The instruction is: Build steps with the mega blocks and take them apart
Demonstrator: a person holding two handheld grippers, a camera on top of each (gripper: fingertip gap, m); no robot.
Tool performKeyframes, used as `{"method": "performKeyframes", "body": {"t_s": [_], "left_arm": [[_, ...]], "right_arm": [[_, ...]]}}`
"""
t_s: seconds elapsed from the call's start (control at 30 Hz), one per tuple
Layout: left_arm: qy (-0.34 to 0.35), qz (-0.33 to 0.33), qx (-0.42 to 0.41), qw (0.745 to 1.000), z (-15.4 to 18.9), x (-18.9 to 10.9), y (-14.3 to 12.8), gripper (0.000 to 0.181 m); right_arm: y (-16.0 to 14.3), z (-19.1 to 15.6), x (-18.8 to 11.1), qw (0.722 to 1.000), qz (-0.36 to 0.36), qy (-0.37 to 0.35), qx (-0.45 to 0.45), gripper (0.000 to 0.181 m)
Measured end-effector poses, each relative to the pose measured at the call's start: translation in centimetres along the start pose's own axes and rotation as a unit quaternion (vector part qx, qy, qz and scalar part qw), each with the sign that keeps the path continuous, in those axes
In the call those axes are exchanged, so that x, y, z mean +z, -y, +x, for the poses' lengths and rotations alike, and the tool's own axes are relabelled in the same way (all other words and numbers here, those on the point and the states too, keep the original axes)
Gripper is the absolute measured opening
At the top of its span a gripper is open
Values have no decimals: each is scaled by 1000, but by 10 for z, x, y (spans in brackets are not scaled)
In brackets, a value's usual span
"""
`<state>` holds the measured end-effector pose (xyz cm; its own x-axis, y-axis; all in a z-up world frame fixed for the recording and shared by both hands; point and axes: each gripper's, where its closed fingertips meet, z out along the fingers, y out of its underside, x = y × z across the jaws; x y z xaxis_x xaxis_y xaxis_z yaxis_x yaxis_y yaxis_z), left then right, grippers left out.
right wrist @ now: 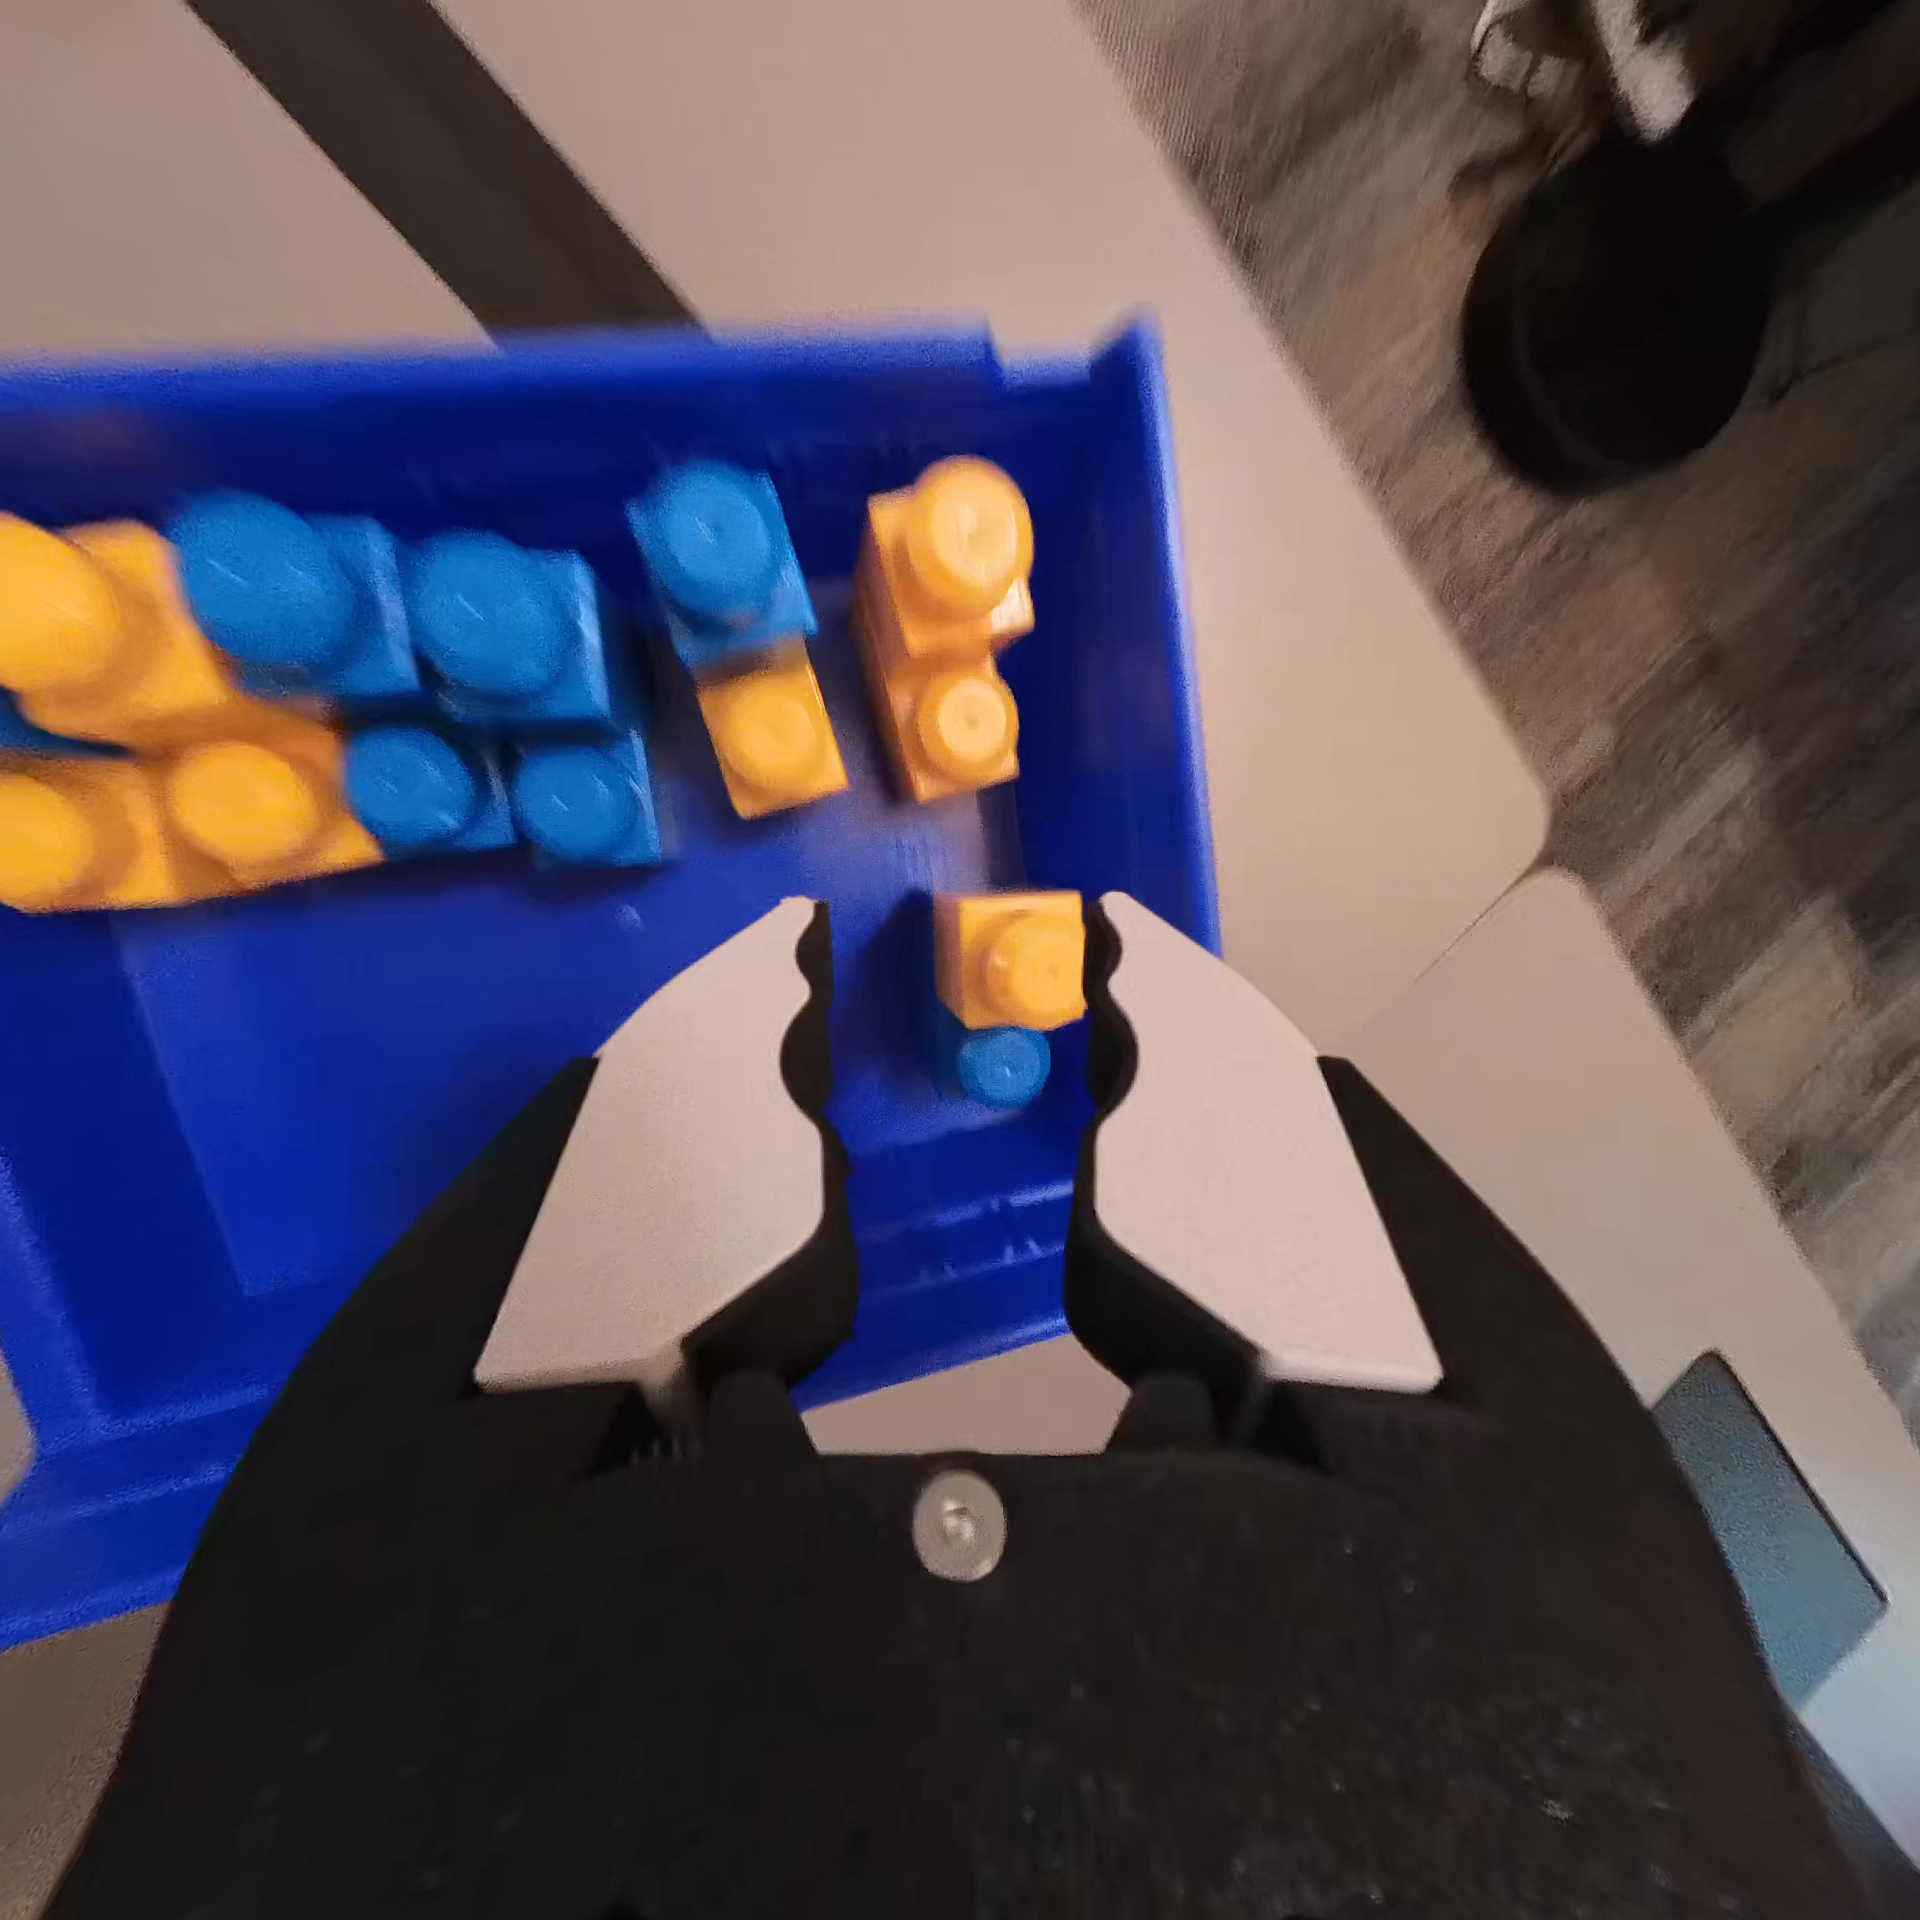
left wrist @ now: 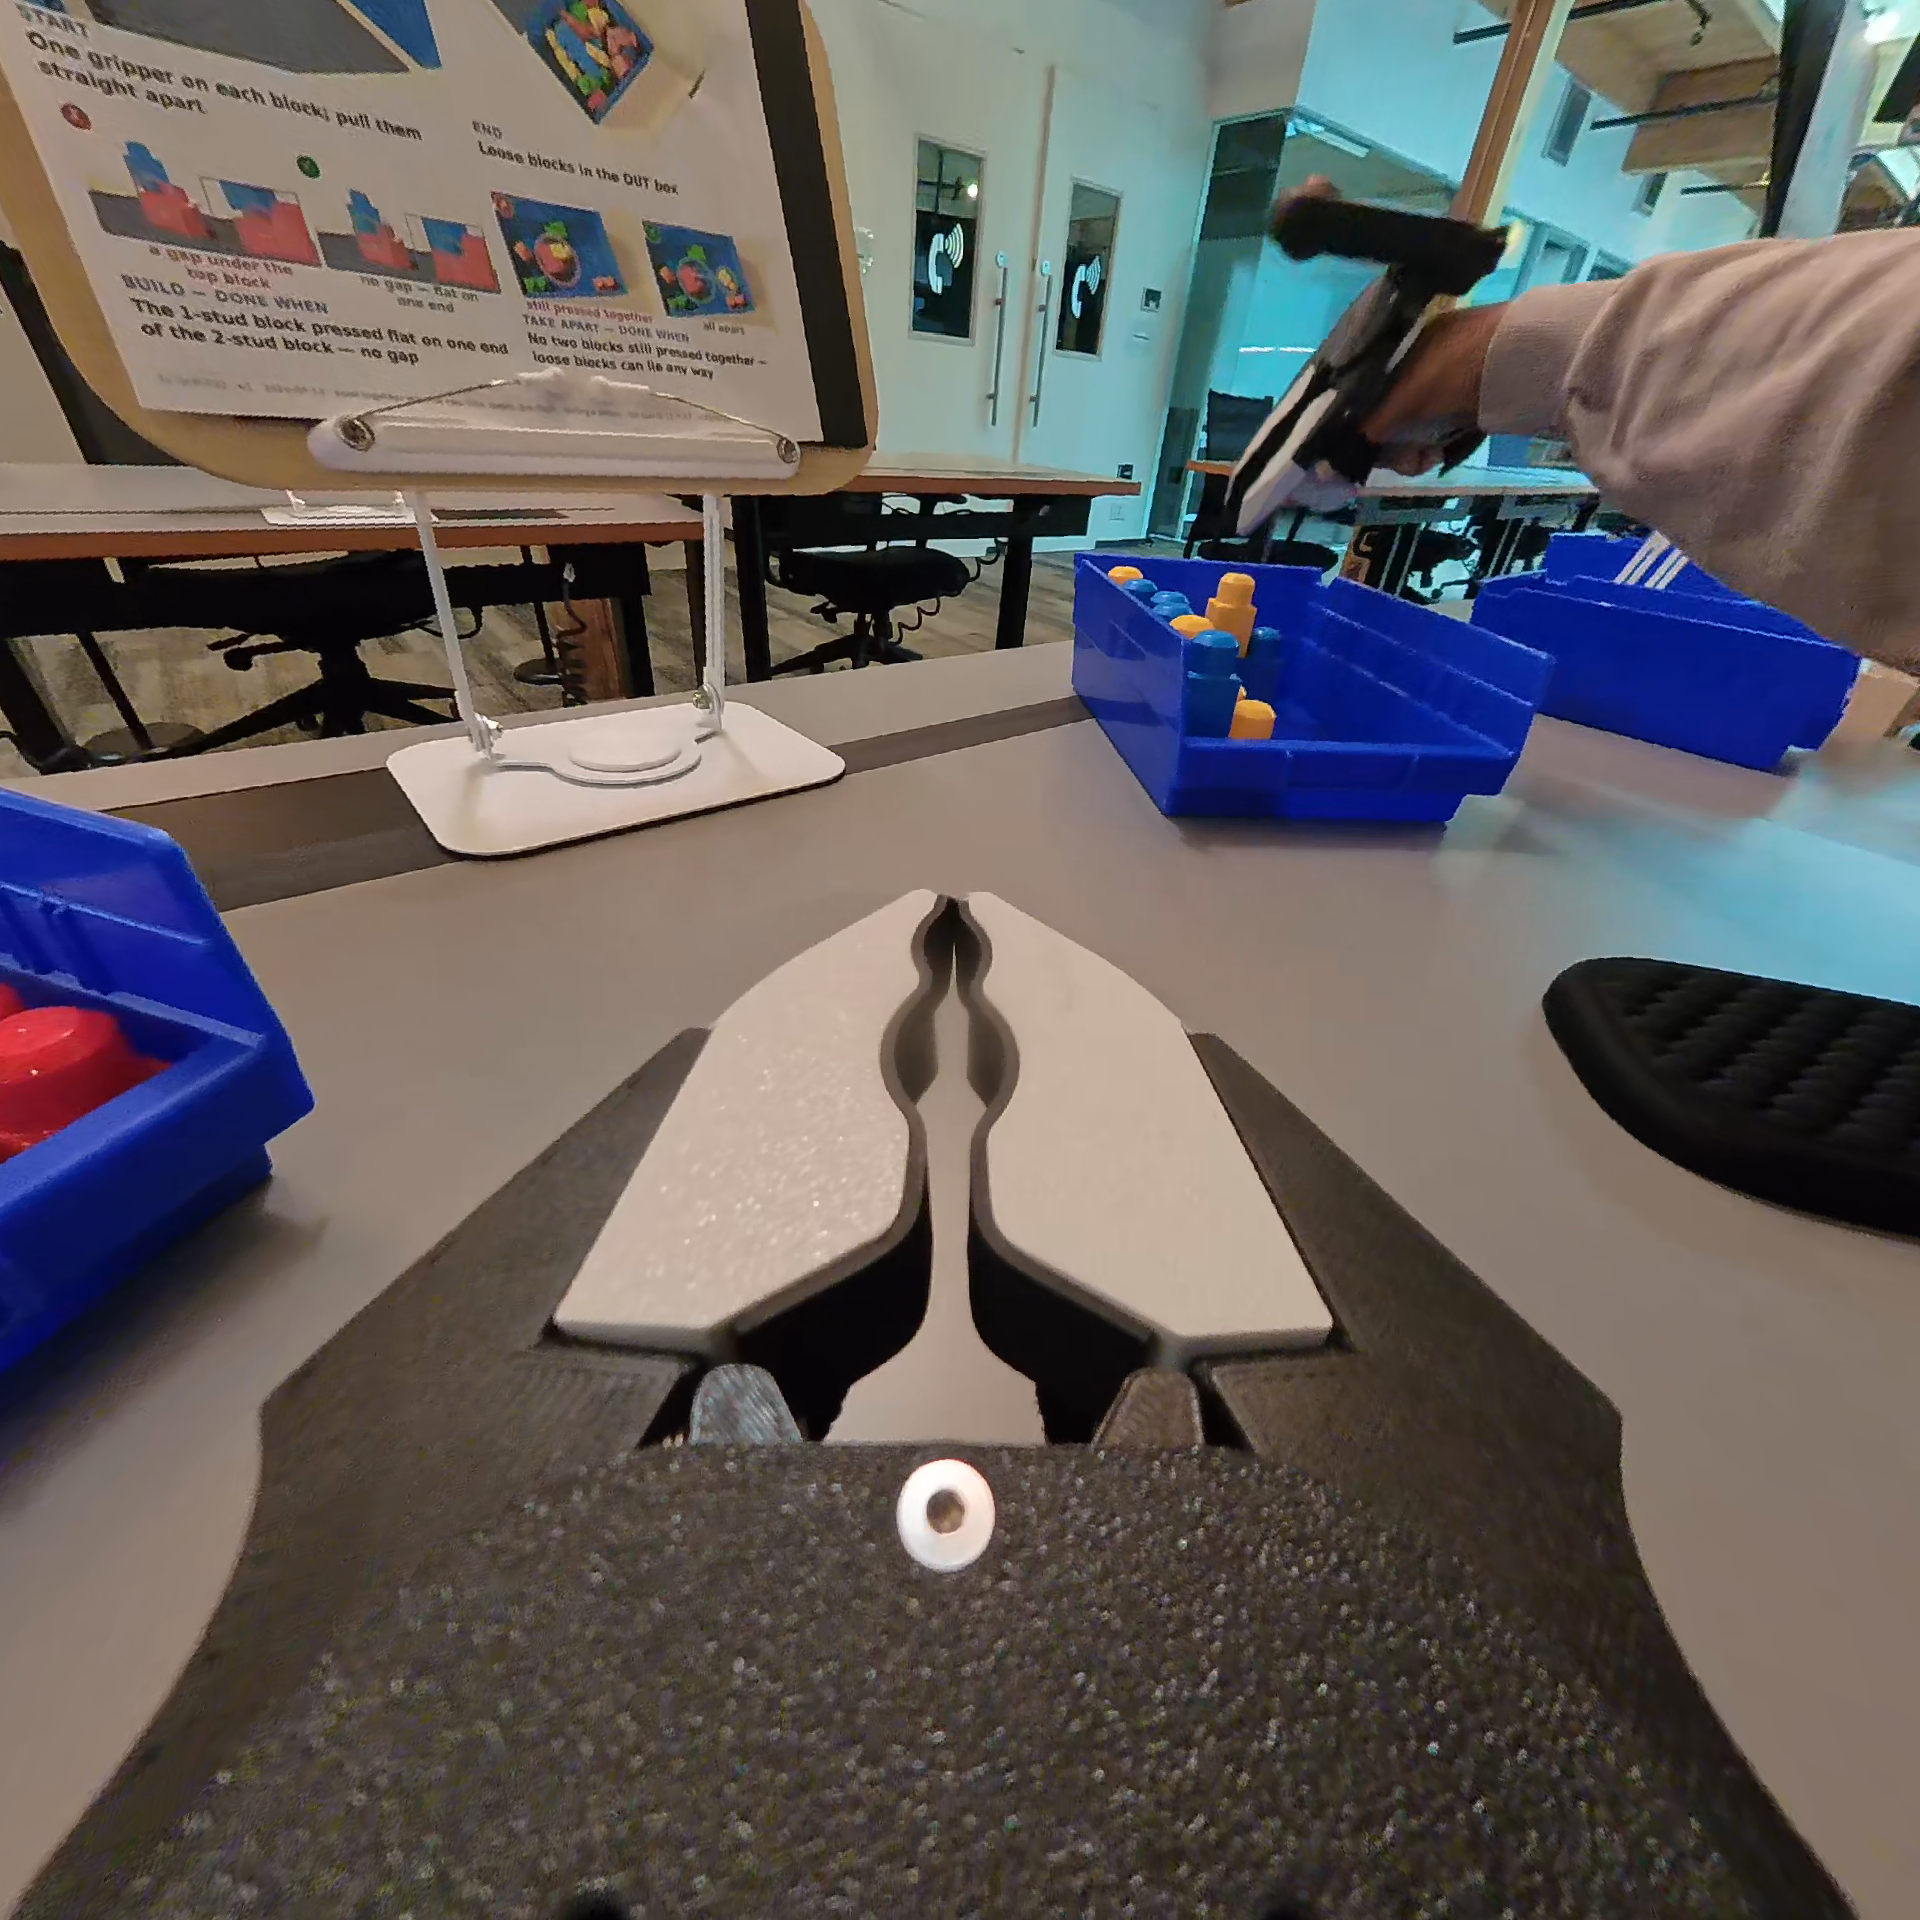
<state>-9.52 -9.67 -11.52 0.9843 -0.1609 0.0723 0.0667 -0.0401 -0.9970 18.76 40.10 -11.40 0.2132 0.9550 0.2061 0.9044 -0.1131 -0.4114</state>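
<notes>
Blue plastic fills my right wrist view — the blue bin [right wrist: 1164, 623] holds orange and blue mega blocks [right wrist: 499, 675], mostly stacked in pairs. My right gripper [right wrist: 951, 914] hangs above it, jaws spread wide, holding nothing, with an orange-on-blue pair [right wrist: 1013, 987] between the fingertips. My left gripper [left wrist: 951, 909] rests low over the grey table [left wrist: 1351, 935], tips nearly touching, empty — red blocks [left wrist: 52, 1060] sit in another bin [left wrist: 156, 1122] at the left.

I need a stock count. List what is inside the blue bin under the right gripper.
The blue bin holds orange-and-blue stepped block pairs; about six, though blur and the frame edge hide some.
</notes>
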Motion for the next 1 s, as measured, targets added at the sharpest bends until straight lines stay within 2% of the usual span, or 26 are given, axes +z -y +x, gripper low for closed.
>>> {"method": "performKeyframes", "body": {"t_s": [0.03,0.13,0.23,0.33,0.43,0.6,0.7,0.87,0.93,1.0], "left_arm": [[-1,2,0,1000,1,-1,1,0],[-4,10,1,1000,3,-2,5,0],[-2,18,3,1000,4,-5,10,0],[8,24,-4,1000,-1,-7,17,0],[34,26,3,999,-15,-10,27,0],[99,31,33,994,-59,-24,55,0],[138,35,59,988,-98,-35,84,0],[184,17,56,981,-180,-36,123,14],[194,-2,38,980,-214,-27,127,22],[206,-42,24,977,-248,-13,121,29]], "right_arm": [[15,-5,-12,999,35,-7,0,46],[65,-34,-56,985,170,-25,0,43],[108,-84,-97,949,312,-25,17,39],[134,-143,-124,908,415,-2,51,34],[146,-205,-142,864,493,49,90,26],[149,-271,-136,804,566,101,149,6],[147,-291,-122,773,592,135,184,0],[141,-308,-88,780,584,134,184,0],[140,-313,-80,782,579,144,181,0],[139,-317,-73,791,570,140,170,0]]}}
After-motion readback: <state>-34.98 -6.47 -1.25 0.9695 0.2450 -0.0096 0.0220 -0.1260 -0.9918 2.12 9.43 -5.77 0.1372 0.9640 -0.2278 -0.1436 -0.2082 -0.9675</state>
